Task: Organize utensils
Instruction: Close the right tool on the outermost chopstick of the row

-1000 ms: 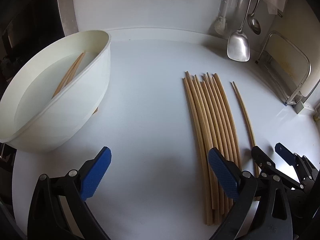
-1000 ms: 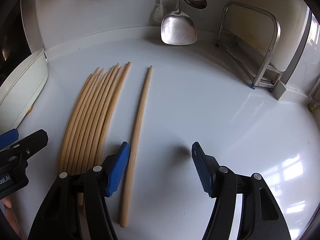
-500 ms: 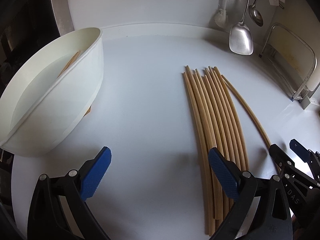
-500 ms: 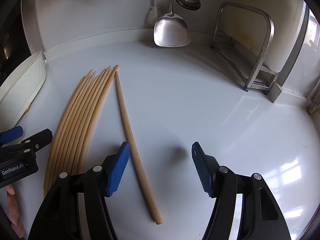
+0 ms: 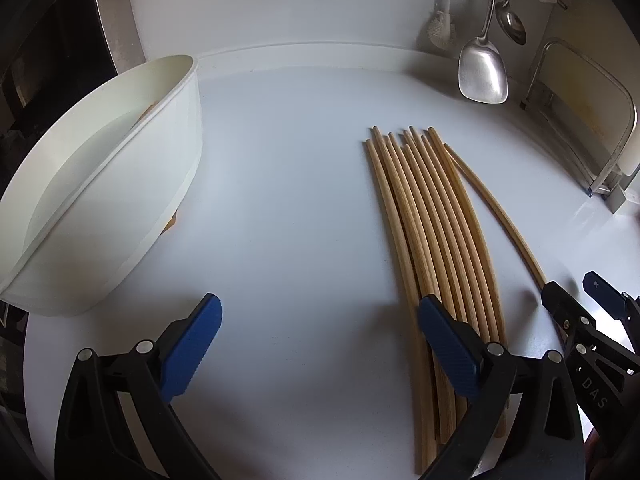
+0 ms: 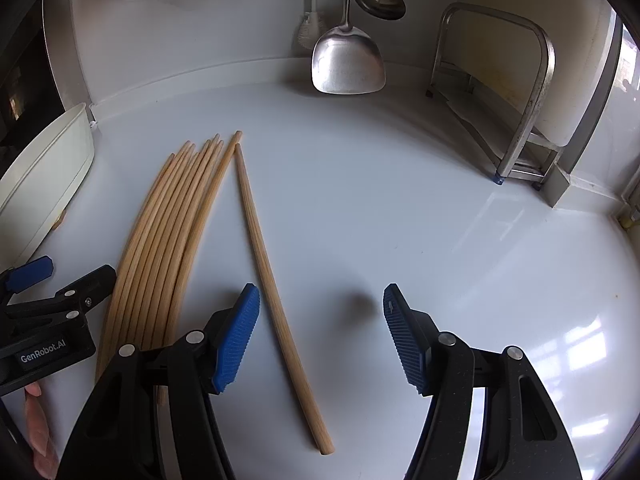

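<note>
Both our left gripper (image 5: 318, 344) and right gripper (image 6: 320, 336) stand apart, gripping nothing. The stray chopstick (image 6: 276, 300) lies mid-frame beside the chopstick bundle (image 6: 160, 248); we should straddle it squarely before clamping.

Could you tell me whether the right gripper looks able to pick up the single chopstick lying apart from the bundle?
Probably yes. The right gripper is open, and the single chopstick lies on the bare counter between its fingers, angled away from the bundle, with nothing over it.
</note>
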The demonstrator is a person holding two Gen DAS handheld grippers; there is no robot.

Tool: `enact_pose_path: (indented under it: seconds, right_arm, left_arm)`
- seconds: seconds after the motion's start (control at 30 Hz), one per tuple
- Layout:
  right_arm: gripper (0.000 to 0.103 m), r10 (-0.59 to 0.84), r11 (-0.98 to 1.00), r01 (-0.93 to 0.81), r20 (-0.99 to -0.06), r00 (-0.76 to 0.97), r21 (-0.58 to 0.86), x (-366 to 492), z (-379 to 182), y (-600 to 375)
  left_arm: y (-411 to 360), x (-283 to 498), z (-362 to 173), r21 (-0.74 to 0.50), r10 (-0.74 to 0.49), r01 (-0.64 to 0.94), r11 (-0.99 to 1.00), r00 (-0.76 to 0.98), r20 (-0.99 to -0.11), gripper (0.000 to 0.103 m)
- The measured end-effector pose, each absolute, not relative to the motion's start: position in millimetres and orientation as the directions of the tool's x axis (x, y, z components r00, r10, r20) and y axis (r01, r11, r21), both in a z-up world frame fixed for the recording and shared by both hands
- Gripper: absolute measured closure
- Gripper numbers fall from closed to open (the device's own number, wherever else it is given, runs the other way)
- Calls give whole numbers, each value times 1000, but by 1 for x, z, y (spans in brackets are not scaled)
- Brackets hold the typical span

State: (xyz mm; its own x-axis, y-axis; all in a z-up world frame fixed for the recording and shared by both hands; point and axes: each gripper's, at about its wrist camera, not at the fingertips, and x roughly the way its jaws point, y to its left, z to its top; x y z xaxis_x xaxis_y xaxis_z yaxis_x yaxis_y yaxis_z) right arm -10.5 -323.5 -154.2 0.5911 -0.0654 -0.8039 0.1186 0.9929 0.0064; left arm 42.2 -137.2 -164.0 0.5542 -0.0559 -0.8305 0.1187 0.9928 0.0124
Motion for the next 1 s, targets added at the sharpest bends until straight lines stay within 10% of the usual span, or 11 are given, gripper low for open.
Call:
enact_pose_path:
  seconds: [0.8, 1.0]
  right_arm:
    - [41, -51, 998, 67, -802, 595, -13, -3, -156, -319]
    - [52, -6, 1000, -6, -797, 604, -13, -5, -155, -310]
  left_arm:
    - [-134, 52, -170, 18, -42, 106, 994, 538, -842, 7]
    - [-145, 50, -166, 5, -89, 166, 986, 553, -829, 33]
